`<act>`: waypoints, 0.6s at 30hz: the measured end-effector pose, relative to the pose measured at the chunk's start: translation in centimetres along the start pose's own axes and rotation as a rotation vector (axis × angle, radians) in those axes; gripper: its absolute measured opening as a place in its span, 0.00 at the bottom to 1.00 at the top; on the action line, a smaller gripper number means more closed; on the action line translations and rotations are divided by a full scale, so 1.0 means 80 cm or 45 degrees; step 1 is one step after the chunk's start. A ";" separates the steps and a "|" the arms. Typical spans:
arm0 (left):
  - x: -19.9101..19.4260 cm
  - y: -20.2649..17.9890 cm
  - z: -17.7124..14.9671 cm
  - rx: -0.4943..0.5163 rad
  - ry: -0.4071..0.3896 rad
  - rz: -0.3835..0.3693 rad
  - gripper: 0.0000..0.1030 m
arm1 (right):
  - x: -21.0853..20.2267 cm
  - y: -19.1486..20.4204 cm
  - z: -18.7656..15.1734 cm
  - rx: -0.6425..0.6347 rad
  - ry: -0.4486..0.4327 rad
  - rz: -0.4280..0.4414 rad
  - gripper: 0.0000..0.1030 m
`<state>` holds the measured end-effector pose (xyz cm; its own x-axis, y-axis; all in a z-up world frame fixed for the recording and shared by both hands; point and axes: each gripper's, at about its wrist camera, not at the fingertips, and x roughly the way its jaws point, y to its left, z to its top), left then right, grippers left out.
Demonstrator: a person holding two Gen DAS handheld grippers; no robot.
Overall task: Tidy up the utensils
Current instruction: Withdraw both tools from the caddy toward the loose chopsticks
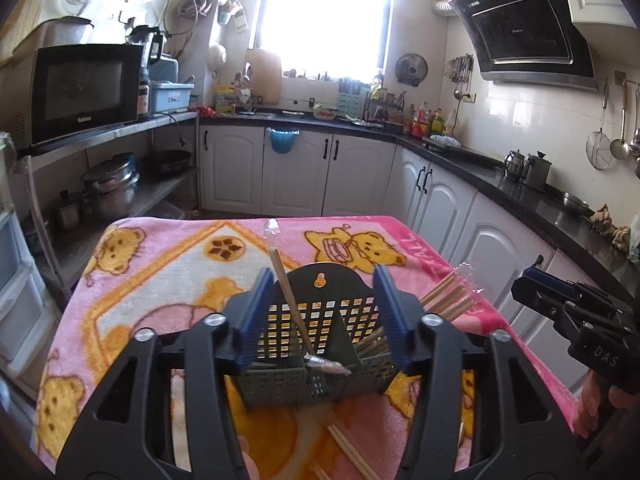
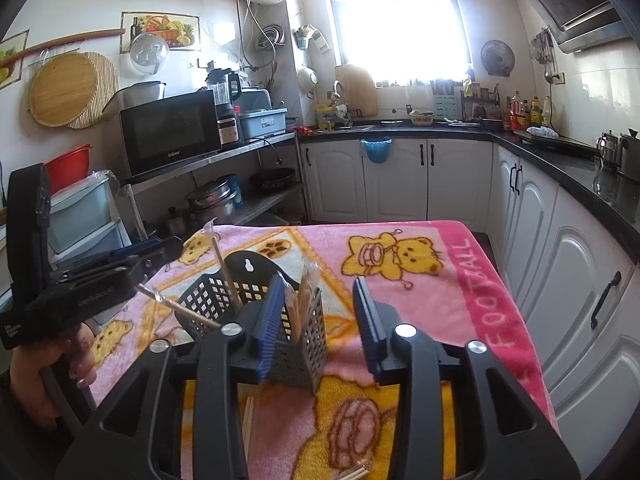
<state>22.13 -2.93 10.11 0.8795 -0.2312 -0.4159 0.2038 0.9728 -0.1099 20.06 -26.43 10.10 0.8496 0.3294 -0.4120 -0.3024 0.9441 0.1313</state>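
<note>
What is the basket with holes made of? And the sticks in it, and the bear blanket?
Basket: probably plastic, dark grey, matte, moulded grid of holes. Sticks: look like wood or bamboo, pale tan, some in clear wrappers. Blanket: soft fleece, fuzzy pile.

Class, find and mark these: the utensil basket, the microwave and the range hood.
utensil basket [image 1: 320,316], left wrist view, on its perforated back wall
microwave [image 2: 170,132], right wrist view, on its dark door
range hood [image 1: 524,34], left wrist view, on its black glass front

Utensil basket [image 1: 316,344] between gripper fingers [image 1: 256,316]
</note>
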 end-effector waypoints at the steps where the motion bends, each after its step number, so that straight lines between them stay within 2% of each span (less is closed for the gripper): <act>1: -0.004 0.000 -0.002 0.004 -0.008 0.013 0.49 | -0.003 0.000 -0.001 0.000 -0.001 0.001 0.36; 8: -0.022 0.004 -0.010 -0.017 -0.018 0.027 0.64 | -0.018 0.005 -0.009 -0.015 -0.008 0.002 0.42; 10: -0.028 0.004 -0.012 -0.023 -0.024 0.027 0.73 | -0.019 0.006 -0.013 -0.022 -0.006 0.002 0.43; 15: -0.036 0.007 -0.019 -0.041 -0.022 0.033 0.83 | -0.023 0.009 -0.023 -0.025 0.006 0.002 0.45; 18: -0.042 0.008 -0.023 -0.044 -0.024 0.040 0.87 | -0.024 0.012 -0.029 -0.024 0.016 0.008 0.49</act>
<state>18.54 -1.54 9.75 0.8932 -0.2000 -0.4026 0.1612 0.9785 -0.1284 17.11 -26.21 8.93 0.8422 0.3352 -0.4223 -0.3160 0.9415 0.1171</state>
